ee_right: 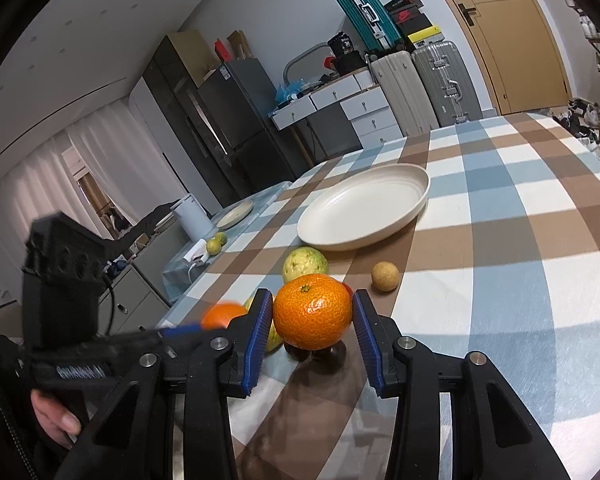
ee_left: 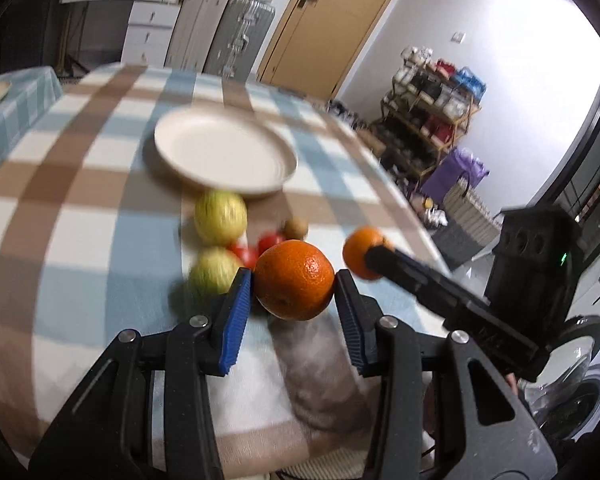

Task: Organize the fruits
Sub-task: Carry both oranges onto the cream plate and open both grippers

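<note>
Home; fridge [ee_right: 224, 120], suitcases [ee_right: 424, 88], checked tablecloth [ee_right: 520, 240]

I see a cream plate [ee_right: 364, 208] on blue, brown and white checked cloth [ee_right: 520, 280]; just beside that plate, yellow-green guava [ee_right: 305, 264]; near it, bright orange fruit [ee_right: 312, 312].

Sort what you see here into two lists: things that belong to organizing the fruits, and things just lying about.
Belongs to the job:
- orange in left gripper
- orange in right gripper
- green fruits
- small brown fruit
- plate

Lying about:
- suitcases
- fridge
- kettle
</note>
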### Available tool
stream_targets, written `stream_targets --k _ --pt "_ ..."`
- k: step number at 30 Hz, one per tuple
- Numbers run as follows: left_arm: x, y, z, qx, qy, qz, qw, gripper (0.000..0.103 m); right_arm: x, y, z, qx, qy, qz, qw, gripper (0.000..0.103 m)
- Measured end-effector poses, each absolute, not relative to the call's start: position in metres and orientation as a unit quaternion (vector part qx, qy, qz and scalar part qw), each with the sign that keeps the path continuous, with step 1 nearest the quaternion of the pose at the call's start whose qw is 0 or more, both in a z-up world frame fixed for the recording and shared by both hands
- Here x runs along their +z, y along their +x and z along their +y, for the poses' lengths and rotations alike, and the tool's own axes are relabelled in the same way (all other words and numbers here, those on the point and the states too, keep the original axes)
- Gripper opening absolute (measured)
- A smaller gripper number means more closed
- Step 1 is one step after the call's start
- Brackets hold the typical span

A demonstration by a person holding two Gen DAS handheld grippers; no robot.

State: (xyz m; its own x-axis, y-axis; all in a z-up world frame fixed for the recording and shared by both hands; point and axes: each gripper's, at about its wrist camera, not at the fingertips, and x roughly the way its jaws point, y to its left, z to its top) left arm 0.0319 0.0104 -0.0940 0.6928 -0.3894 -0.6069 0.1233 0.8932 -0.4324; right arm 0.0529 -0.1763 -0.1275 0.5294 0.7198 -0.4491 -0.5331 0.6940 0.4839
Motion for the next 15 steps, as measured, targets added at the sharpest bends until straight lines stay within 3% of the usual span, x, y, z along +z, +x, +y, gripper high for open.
stream_targets --k 8,15 --pt "-0.051 0.093 0.046 -0.128 -0.194 0.337 0.912 0.039 -0.098 0.091 -0.178 0.382 0.148 0.302 0.861 0.042" --pt "-0.048 0.177 0.077 -0.126 -0.197 0.356 0.905 0.039 -0.076 0.16 -0.169 0.393 0.143 0.302 0.857 0.042"
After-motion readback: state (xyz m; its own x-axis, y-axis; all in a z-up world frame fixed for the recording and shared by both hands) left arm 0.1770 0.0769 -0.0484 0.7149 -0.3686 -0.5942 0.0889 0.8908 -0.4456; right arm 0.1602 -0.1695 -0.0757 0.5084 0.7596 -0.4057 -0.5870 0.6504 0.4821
